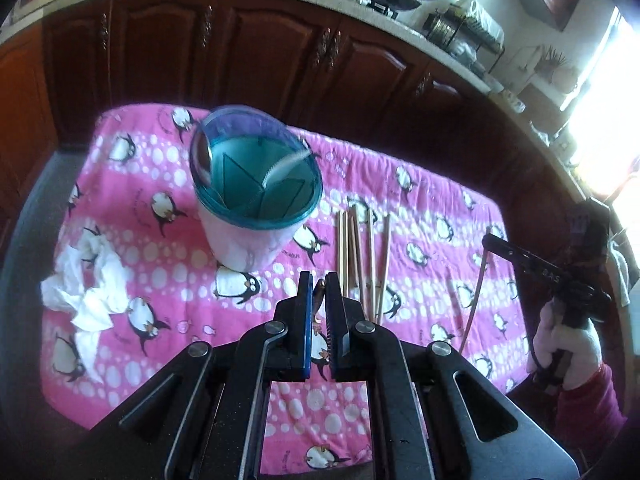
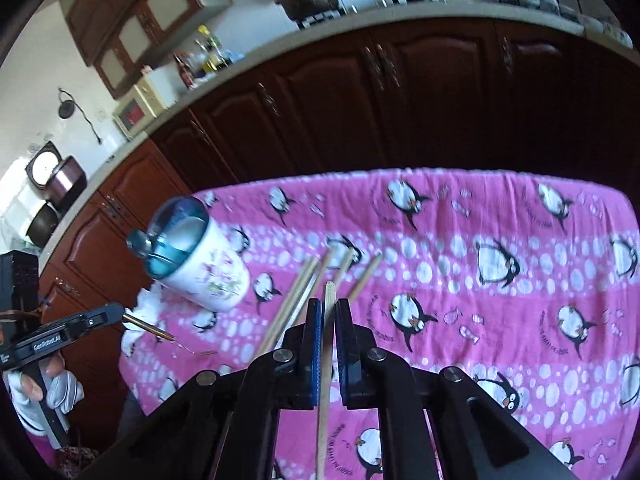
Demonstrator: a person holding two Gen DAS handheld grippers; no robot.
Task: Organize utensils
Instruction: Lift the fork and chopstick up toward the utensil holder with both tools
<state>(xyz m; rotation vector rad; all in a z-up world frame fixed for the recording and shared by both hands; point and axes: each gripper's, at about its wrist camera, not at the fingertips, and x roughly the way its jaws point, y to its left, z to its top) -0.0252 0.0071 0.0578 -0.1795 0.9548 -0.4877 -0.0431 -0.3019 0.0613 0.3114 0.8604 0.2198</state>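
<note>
- A small copper-coloured fork [image 2: 172, 336] sticks out of the left gripper [image 1: 319, 280], tines forward; the two blue-padded fingers [image 1: 307, 312] are closed narrow on its handle, which shows as a brown sliver between the pads in the left wrist view.
- A single wooden chopstick [image 2: 326, 360] runs lengthwise between the fingers of the right gripper [image 2: 329, 304]; the pads are drawn close with the stick touching the left pad, a thin gap showing beside the right one.
- In the left wrist view that chopstick hangs down from the right gripper's tip, above the cloth's right edge.
- The other chopsticks [image 1: 362, 256] lie roughly parallel on the cloth, just ahead of the left gripper and slightly to its right, between the two tools.
- The utensil holder [image 1: 250, 196], white with a floral print and a teal divided insert, stands upright ahead-left of the left gripper, near the chopsticks; a spoon [image 1: 202, 156] leans inside at its left rim.
- A crumpled white tissue [image 1: 86, 284] rests left of the holder.
- All of it sits on a pink penguin-print cloth [image 1: 440, 208], with dark wood cabinets [image 1: 256, 48] behind.
</note>
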